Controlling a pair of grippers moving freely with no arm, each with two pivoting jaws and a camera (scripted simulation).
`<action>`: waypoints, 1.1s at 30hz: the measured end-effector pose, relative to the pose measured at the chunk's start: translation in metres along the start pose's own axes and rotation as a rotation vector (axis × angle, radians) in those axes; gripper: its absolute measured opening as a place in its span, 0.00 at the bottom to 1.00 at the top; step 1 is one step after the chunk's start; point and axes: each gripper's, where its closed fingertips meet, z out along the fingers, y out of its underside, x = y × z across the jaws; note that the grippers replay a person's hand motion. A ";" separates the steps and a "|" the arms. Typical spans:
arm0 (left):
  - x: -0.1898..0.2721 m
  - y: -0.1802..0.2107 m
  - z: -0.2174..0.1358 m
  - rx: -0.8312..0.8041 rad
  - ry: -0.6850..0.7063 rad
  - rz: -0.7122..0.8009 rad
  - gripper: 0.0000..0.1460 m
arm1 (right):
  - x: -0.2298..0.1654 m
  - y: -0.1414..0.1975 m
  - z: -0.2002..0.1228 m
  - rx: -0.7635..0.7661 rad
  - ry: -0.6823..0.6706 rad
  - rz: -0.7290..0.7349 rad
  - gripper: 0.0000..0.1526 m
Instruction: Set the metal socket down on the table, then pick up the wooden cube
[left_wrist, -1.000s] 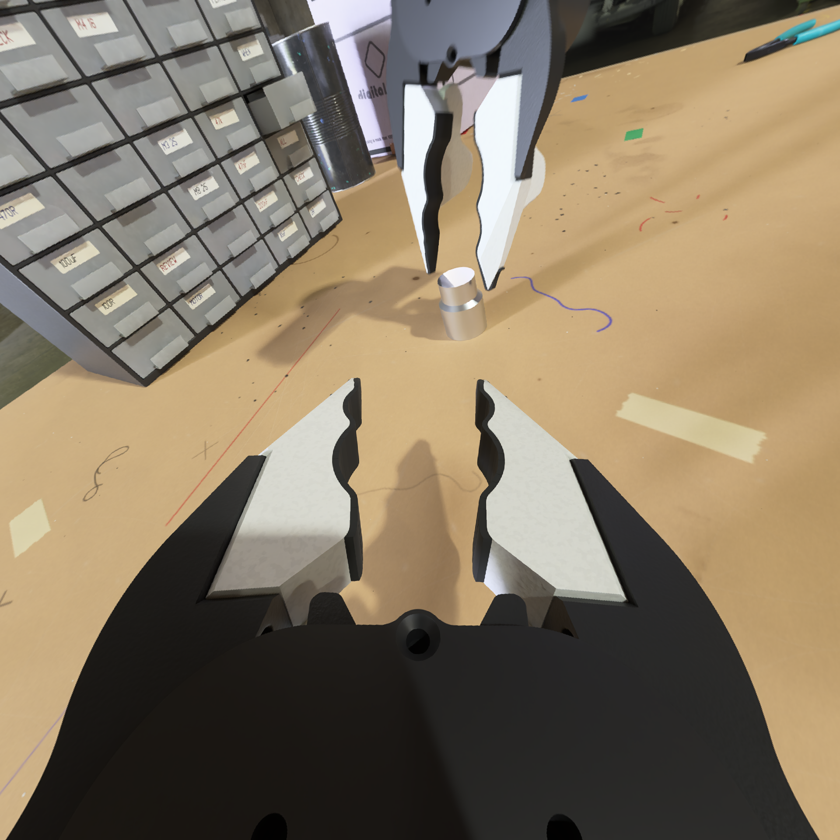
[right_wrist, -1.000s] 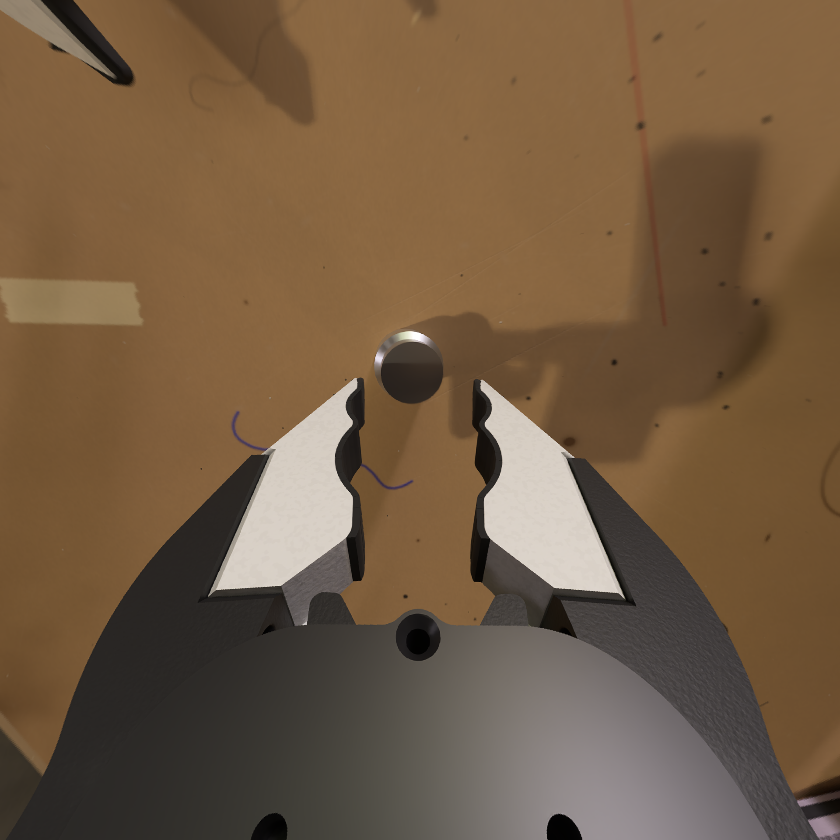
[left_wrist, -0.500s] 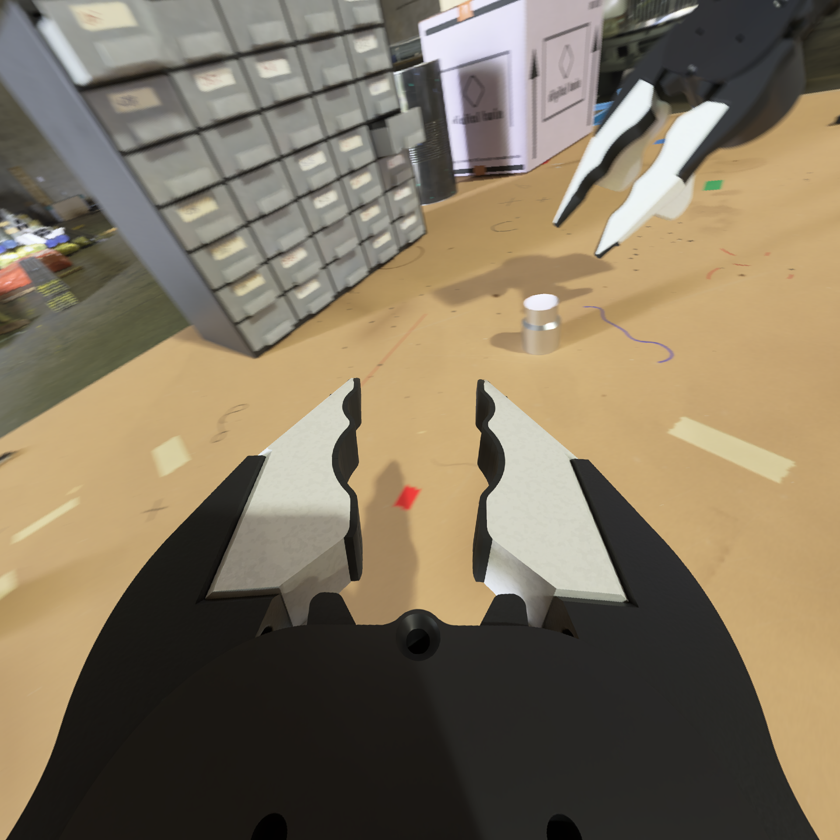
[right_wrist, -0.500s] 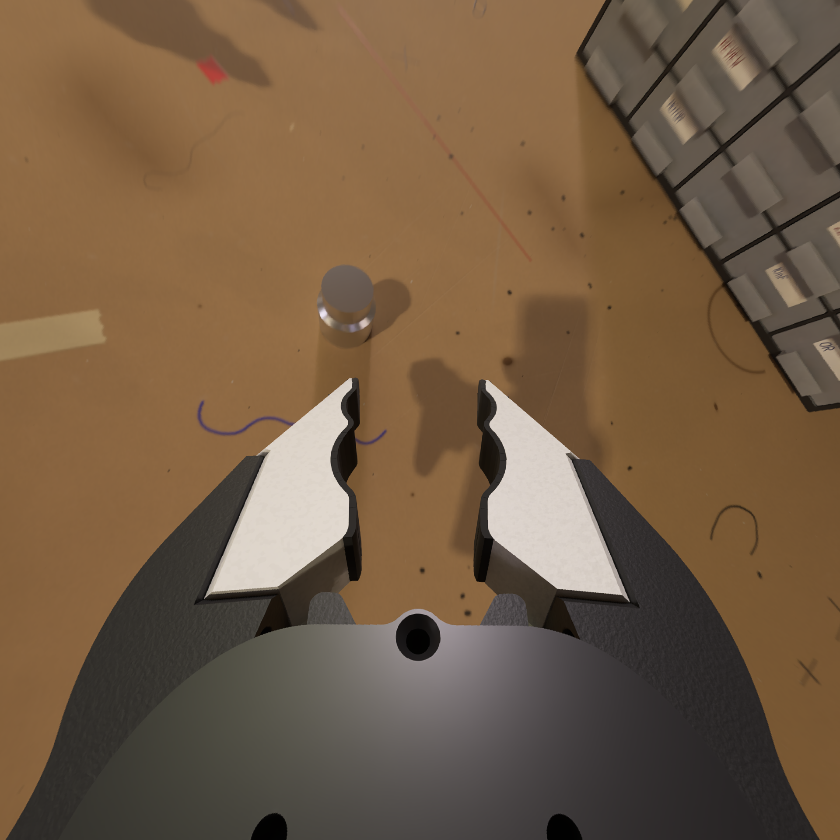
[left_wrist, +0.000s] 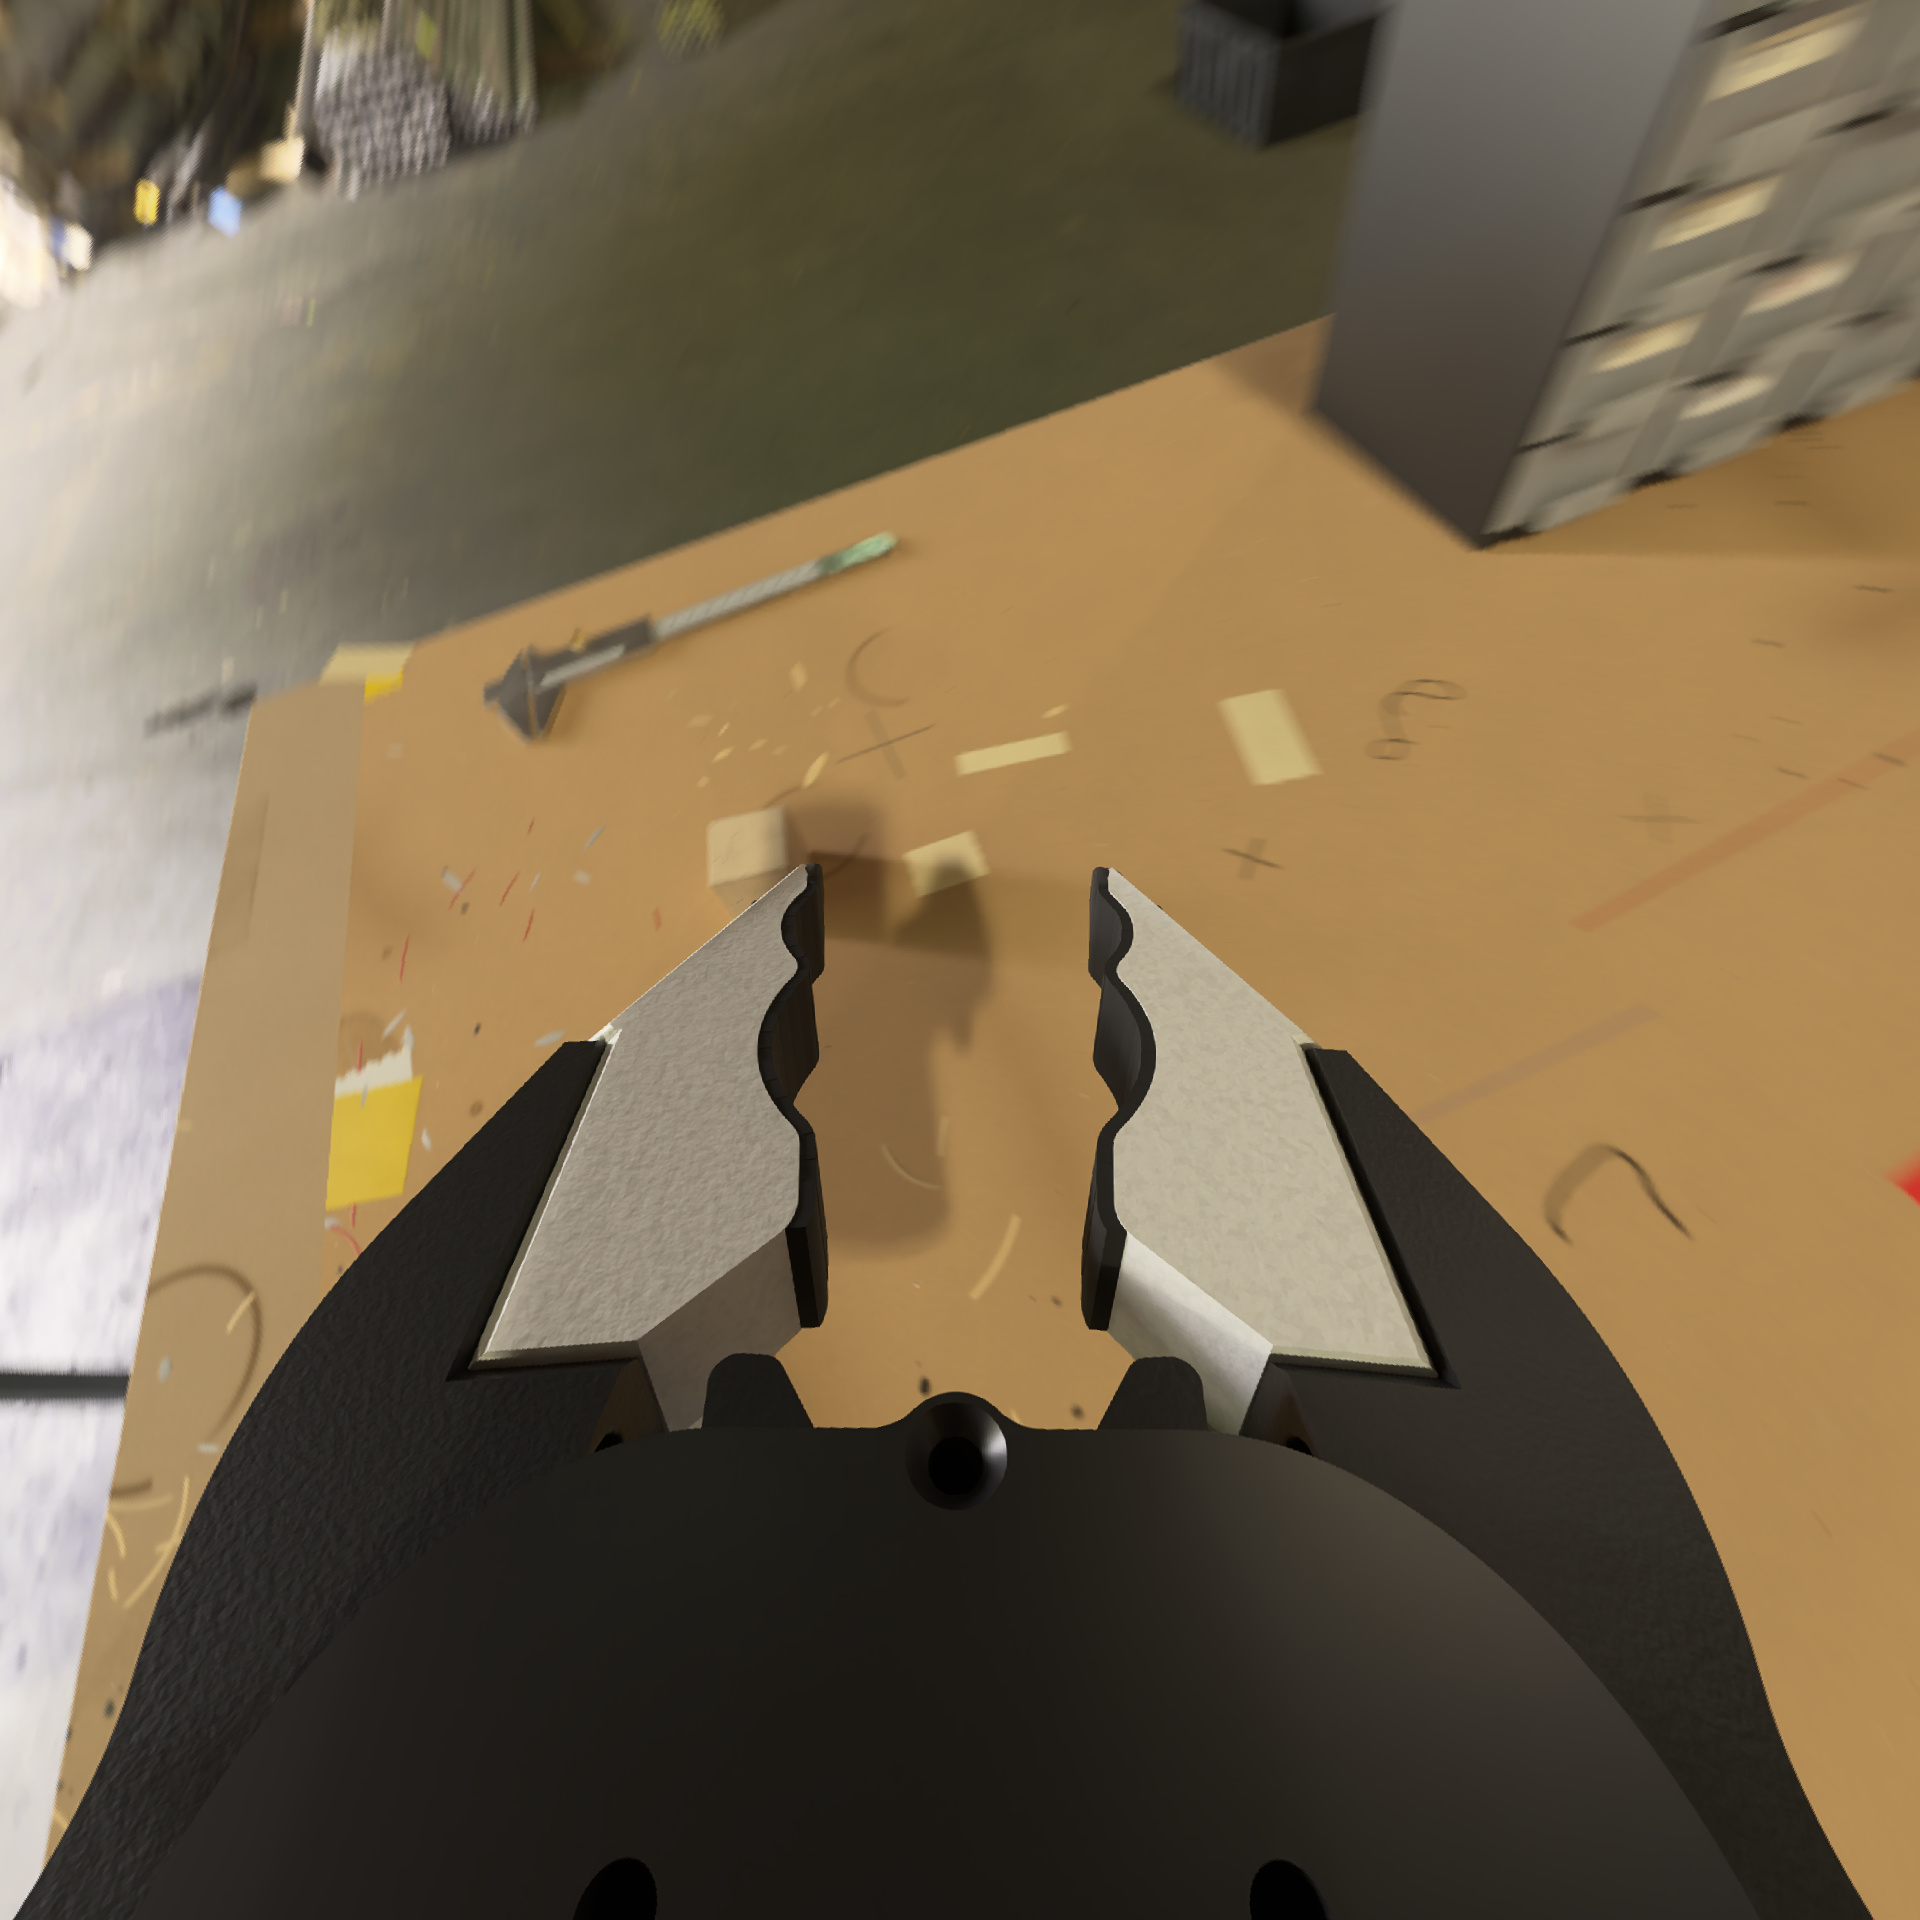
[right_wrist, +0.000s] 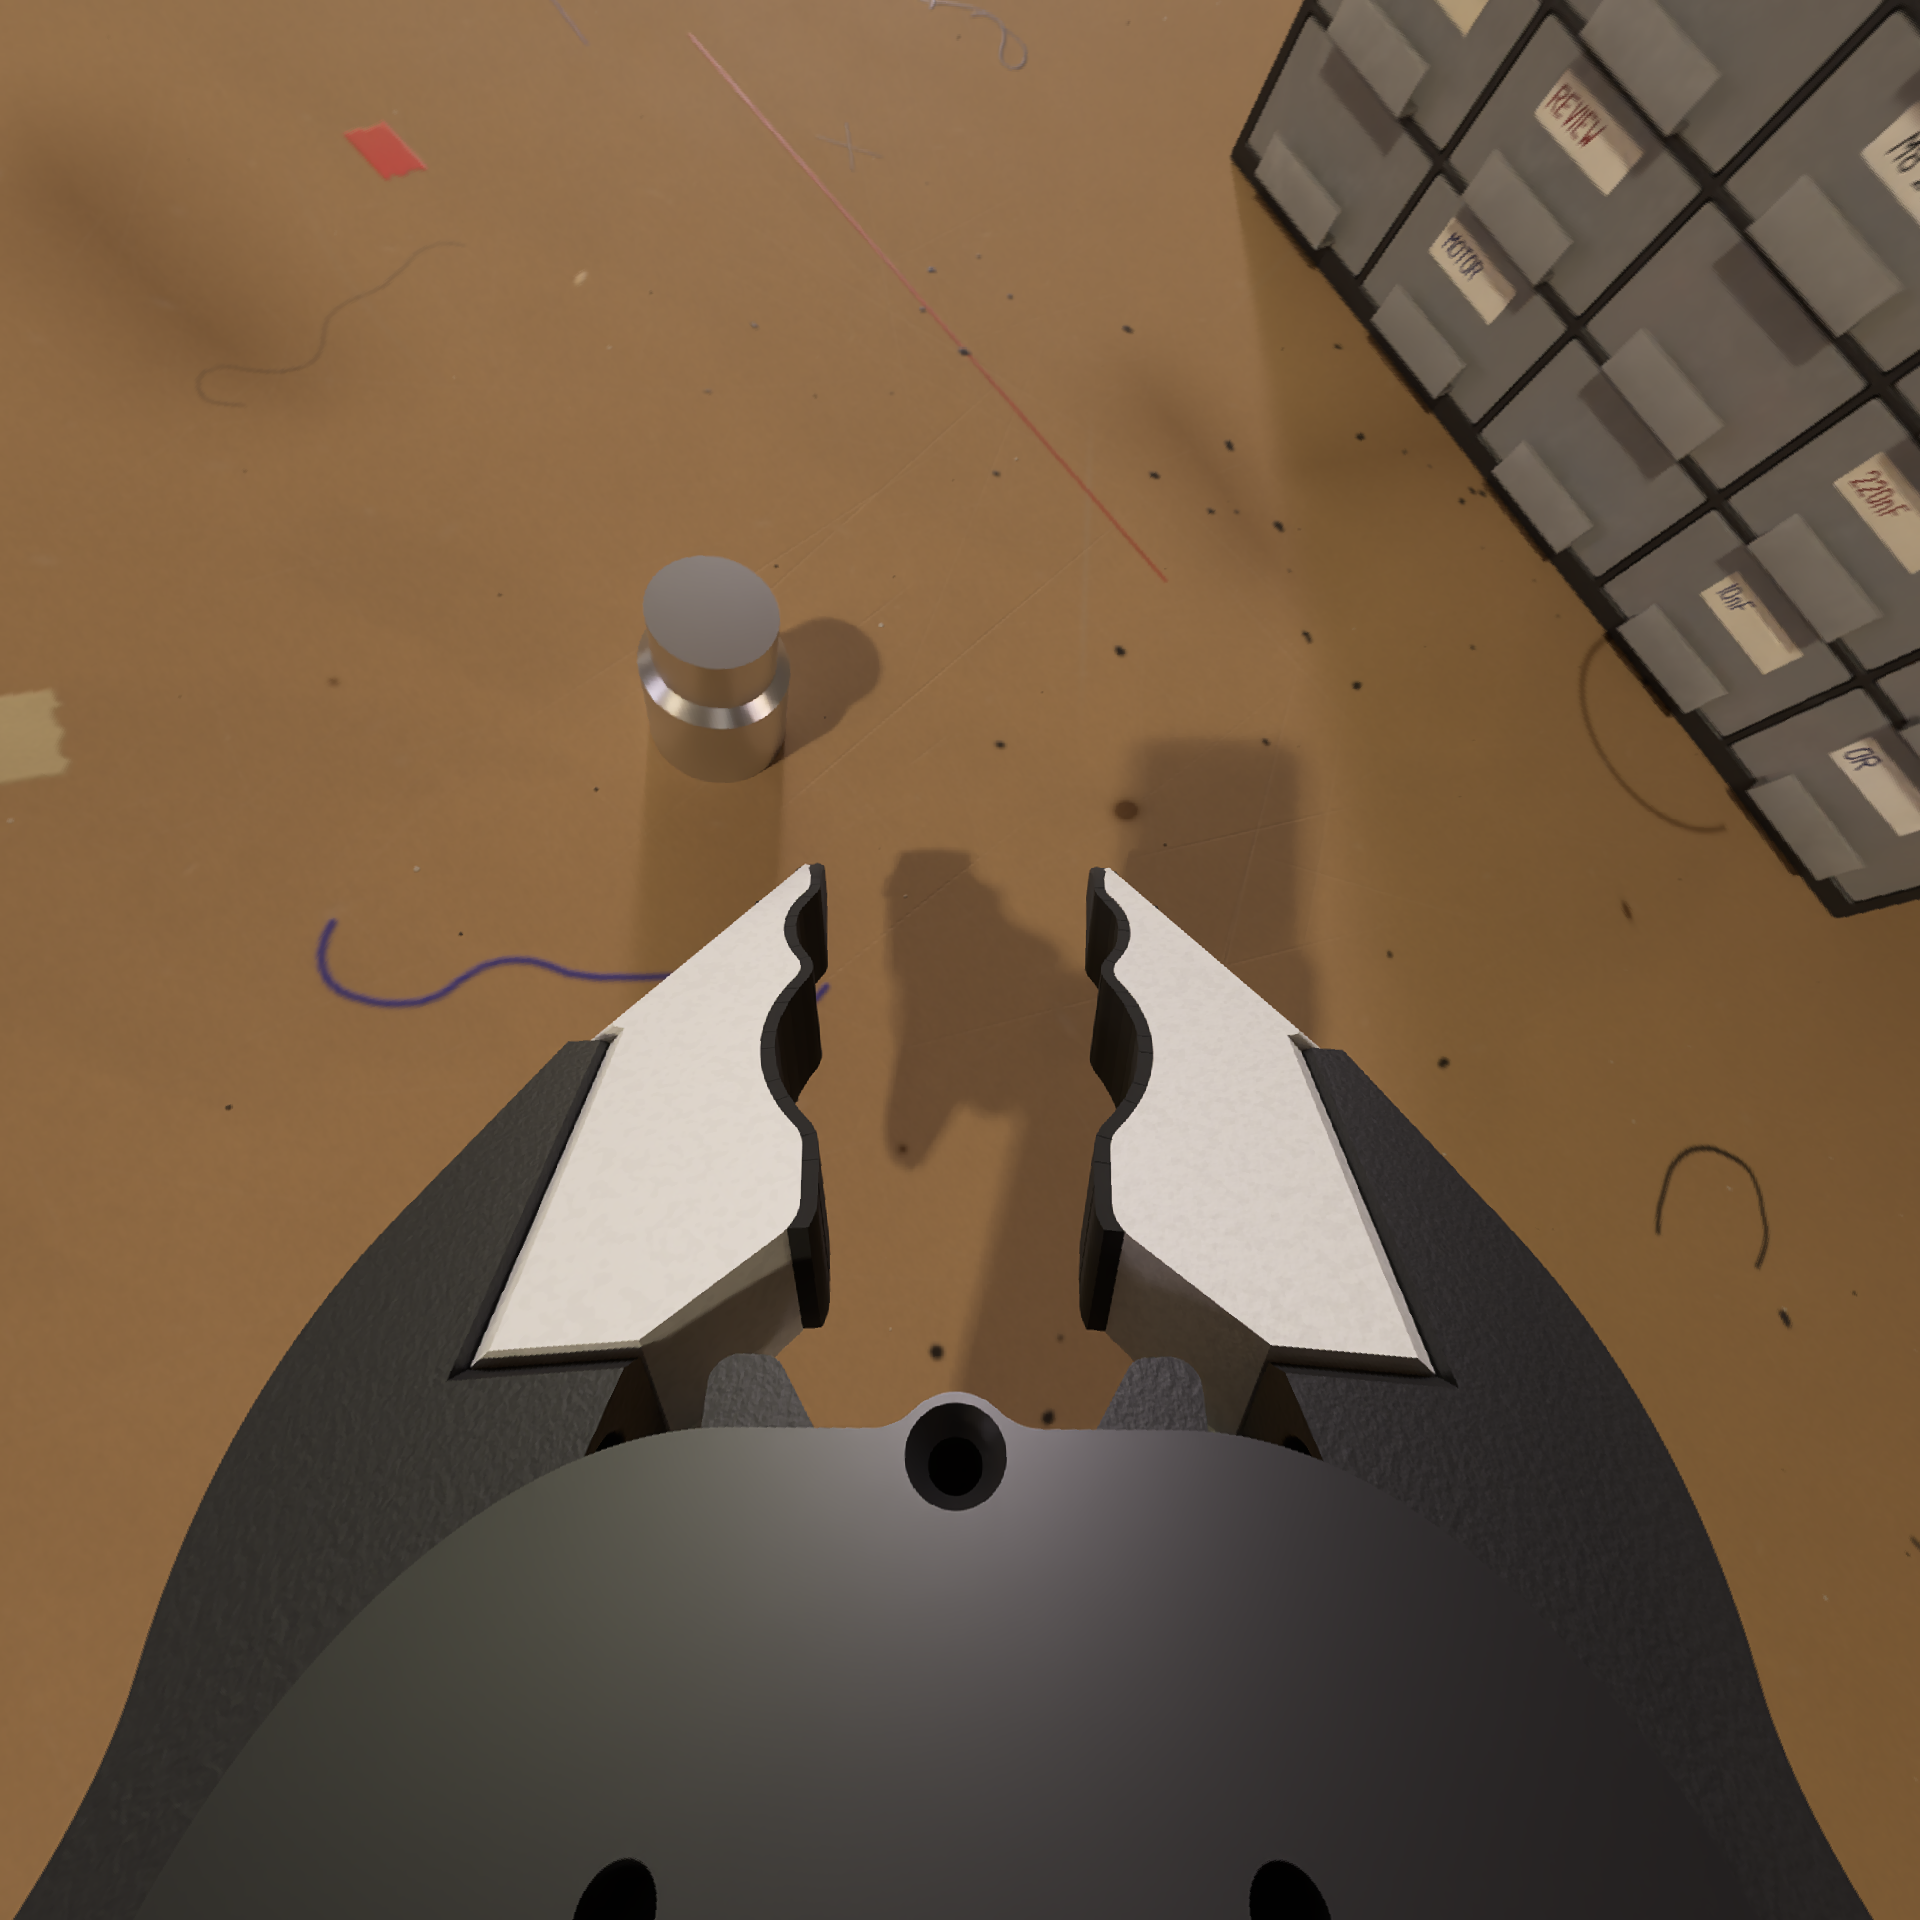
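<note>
The metal socket (right_wrist: 713, 670) stands upright on the brown table, apart from both grippers. My right gripper (right_wrist: 956, 883) is open and empty above the table, with the socket ahead and to the left of its fingertips. In the blurred left wrist view two pale wooden blocks lie on the table: a larger one (left_wrist: 746, 858) just past my left fingertip and a smaller one (left_wrist: 943, 862) ahead of the gap. My left gripper (left_wrist: 953, 883) is open and empty, above and short of them.
A grey drawer cabinet stands at the right (right_wrist: 1662, 416) and also shows in the left wrist view (left_wrist: 1662, 260). A caliper (left_wrist: 665, 634) lies near the table's far edge. The table edge (left_wrist: 281, 935) runs along the left. Tape pieces (left_wrist: 372, 1143) and shavings lie about.
My left gripper has swung left, away from the socket, and now faces the table corner with the wooden blocks. My right gripper has drawn back from the socket, which stays upright on the table.
</note>
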 end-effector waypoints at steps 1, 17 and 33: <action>-0.013 0.004 0.017 -0.045 -0.031 -0.040 0.35 | -0.001 0.001 0.001 -0.004 -0.008 -0.003 0.33; -0.080 0.071 0.149 -0.626 -0.111 -0.142 0.36 | 0.002 0.012 0.002 -0.026 -0.002 -0.004 0.34; -0.073 0.037 0.123 -0.380 -0.057 -0.146 0.24 | -0.003 0.005 0.008 -0.007 -0.020 -0.010 0.34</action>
